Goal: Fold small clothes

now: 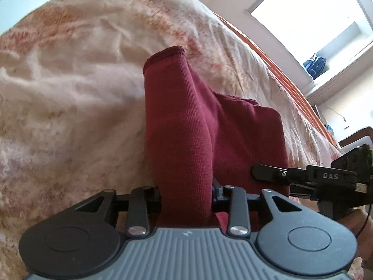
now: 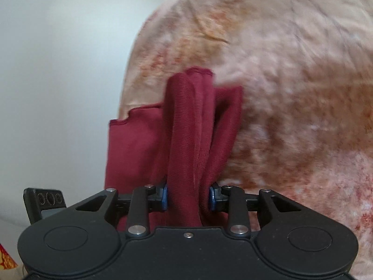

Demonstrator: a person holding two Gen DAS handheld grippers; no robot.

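Note:
A dark red knit garment (image 1: 186,126) hangs bunched between both grippers, lifted above the bed. My left gripper (image 1: 186,198) is shut on one edge of it, the cloth filling the gap between the fingers. My right gripper (image 2: 187,197) is shut on another bunched edge of the red garment (image 2: 193,128); its blue pads (image 2: 165,197) press the folds. The right gripper also shows in the left wrist view (image 1: 268,171), beside the cloth's right edge. The left gripper's body shows at the lower left of the right wrist view (image 2: 44,200).
A beige and orange patterned bedspread (image 1: 81,81) covers the bed below and shows in the right wrist view (image 2: 291,81). A bright window (image 1: 314,11) and a shelf with a blue bag (image 1: 314,64) lie at the right. A white wall (image 2: 58,58) is to the left.

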